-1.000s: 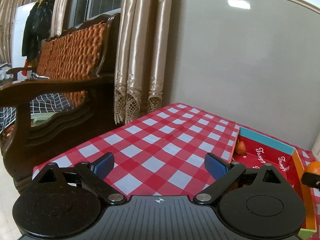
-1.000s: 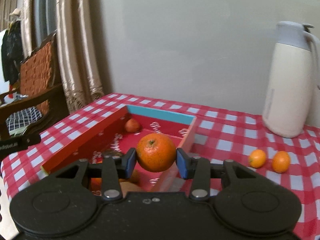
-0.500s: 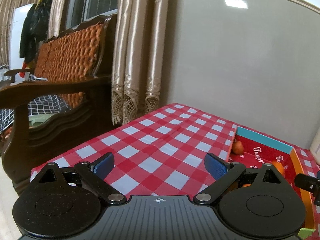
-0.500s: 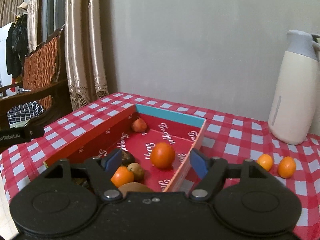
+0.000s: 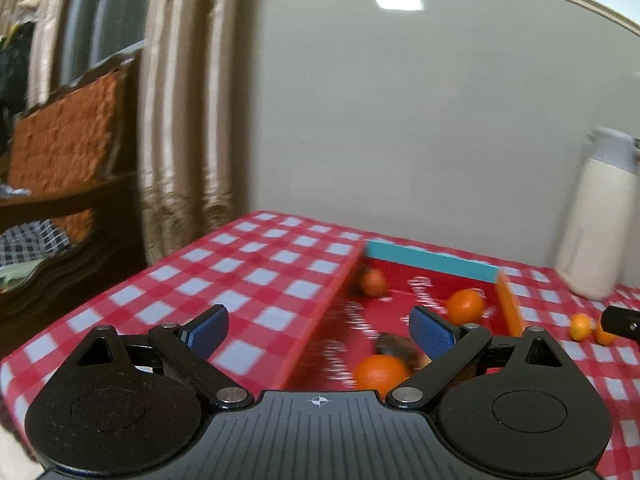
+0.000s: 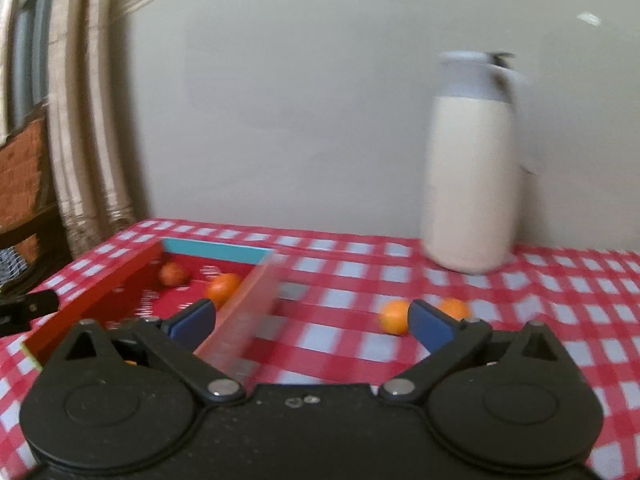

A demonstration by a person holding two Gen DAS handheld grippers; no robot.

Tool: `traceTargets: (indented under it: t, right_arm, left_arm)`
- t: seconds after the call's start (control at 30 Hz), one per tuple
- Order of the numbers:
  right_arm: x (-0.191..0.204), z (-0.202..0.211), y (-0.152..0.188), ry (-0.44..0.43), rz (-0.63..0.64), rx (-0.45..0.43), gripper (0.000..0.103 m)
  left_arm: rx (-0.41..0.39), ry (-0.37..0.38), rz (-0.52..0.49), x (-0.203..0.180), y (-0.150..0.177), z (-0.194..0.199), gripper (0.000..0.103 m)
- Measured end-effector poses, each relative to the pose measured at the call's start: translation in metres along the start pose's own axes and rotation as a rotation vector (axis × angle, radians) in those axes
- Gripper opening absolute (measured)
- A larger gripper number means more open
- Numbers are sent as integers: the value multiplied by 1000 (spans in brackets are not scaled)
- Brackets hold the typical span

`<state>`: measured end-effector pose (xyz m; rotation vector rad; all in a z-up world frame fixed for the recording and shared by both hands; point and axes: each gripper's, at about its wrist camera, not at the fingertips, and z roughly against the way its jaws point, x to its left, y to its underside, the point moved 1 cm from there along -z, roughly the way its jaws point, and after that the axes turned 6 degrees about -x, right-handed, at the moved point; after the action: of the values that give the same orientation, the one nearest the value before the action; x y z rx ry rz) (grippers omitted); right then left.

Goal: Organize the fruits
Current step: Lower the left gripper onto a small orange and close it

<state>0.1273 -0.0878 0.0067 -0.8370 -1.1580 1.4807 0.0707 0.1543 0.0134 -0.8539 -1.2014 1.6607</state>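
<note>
Right wrist view: right gripper (image 6: 310, 324) jaws opening, nothing between.
Loose tangerines (image 6: 394, 317): on tablecloth, just ahead-right of it, nearer than left gripper (image 5: 318, 330).
Left gripper: wide, empty.
Box (image 6: 216, 250): ahead-left.

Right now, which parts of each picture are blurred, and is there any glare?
Left wrist view: curtains and box smeared, the left gripper sharp. Right wrist view: jug and box wall streaked, the right gripper sharp. Both views: a lamp reflection on the wall.
</note>
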Motion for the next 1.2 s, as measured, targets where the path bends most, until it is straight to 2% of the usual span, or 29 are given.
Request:
traceTargets:
  t: [0.1, 0.4, 0.63, 0.93, 1.2]
  right_arm:
    - [-27, 5, 3, 83, -47, 12, 103]
    - [-91, 34, 7, 348, -109, -28, 103]
    - [-128, 51, 8, 490, -150, -68, 103]
    - [-162, 66, 16, 599, -195, -71, 103]
    - [-175, 70, 19, 614, -203, -67, 103]
  left_arm:
    - [0, 55, -28, -23, 1, 2, 96]
    - [25, 223, -111, -98, 4, 1, 96]
    - [11, 313, -239, -165, 5, -6, 96]
    - [52, 384, -344, -230, 10, -39, 96]
    - [87, 410, -334, -253, 17, -58, 95]
